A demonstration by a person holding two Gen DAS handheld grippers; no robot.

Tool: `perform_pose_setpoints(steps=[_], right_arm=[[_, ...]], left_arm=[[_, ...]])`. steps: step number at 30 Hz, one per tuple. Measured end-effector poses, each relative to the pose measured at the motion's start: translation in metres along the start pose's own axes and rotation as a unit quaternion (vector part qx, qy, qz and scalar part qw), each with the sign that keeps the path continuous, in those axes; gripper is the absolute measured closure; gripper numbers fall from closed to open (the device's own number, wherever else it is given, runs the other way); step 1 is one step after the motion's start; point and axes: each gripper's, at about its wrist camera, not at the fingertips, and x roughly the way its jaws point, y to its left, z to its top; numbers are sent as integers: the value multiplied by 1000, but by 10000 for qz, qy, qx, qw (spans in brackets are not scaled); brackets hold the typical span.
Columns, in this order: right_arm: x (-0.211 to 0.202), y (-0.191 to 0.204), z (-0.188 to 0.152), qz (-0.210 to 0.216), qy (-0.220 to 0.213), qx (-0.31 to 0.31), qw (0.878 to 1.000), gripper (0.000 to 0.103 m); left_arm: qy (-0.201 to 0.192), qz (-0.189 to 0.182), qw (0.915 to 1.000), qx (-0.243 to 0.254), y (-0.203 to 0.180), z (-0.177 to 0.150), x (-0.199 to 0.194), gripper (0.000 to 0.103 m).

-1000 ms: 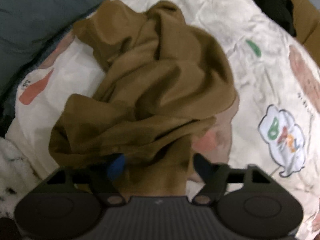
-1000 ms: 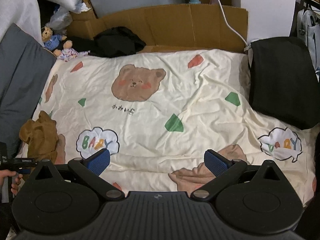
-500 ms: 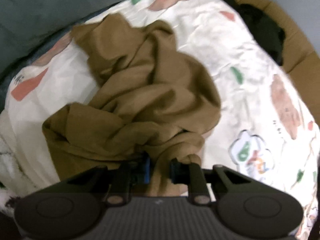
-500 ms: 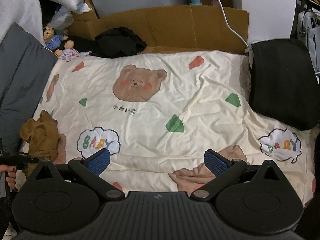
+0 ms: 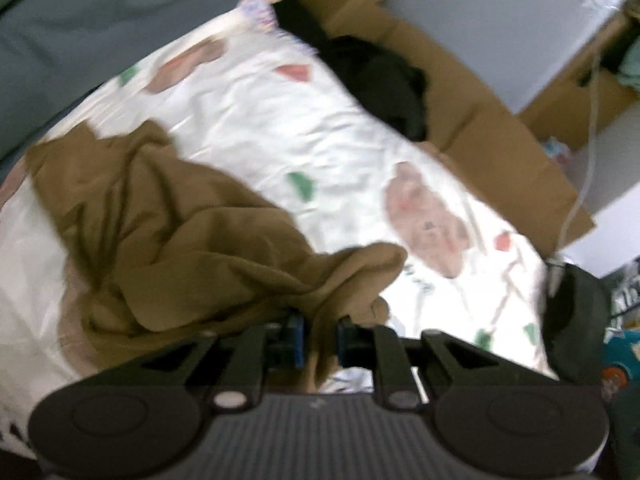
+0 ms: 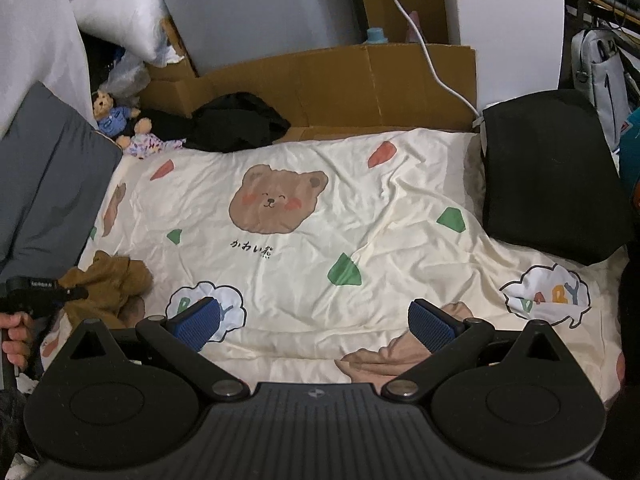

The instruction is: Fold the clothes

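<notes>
A crumpled brown garment (image 5: 172, 232) lies on the cream bear-print bedspread (image 5: 280, 120) at its left side. My left gripper (image 5: 319, 336) is shut on a bunched fold of that garment at its near edge, the cloth squeezed between the blue pads. In the right wrist view the brown garment (image 6: 108, 284) shows small at the far left, with the left gripper (image 6: 78, 293) and a hand at it. My right gripper (image 6: 316, 324) hangs open over the near middle of the bedspread (image 6: 360, 216), holding nothing.
A grey cushion (image 6: 44, 184) borders the bed on the left and a black cushion (image 6: 552, 172) on the right. Cardboard (image 6: 340, 80), a black garment (image 6: 236, 120) and small plush toys (image 6: 120, 120) sit at the far edge. A white cable (image 6: 420, 40) hangs behind.
My left gripper went from open to shut on the brown garment's near fold, then swung right and tilted up, drawing the cloth along. The right gripper stayed open and rose slightly.
</notes>
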Motion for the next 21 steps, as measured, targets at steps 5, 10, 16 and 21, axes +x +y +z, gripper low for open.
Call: perform_pose_setpoints(steps=[5, 10, 16, 21], right_arm=[[-8, -5, -1, 80, -113, 53, 9999, 0], [-15, -10, -2, 159, -223, 107, 9996, 0], [-22, -18, -6, 216, -309, 190, 9991, 0], [-29, -26, -10, 221, -370, 254, 9987, 0]], left_arm=[[-88, -367, 9992, 115, -39, 12, -5, 91], [-96, -753, 9969, 193, -72, 16, -4, 103], [-260, -1119, 9909, 697, -118, 17, -12, 103], [-211, -860, 9943, 596, -123, 11, -12, 88]])
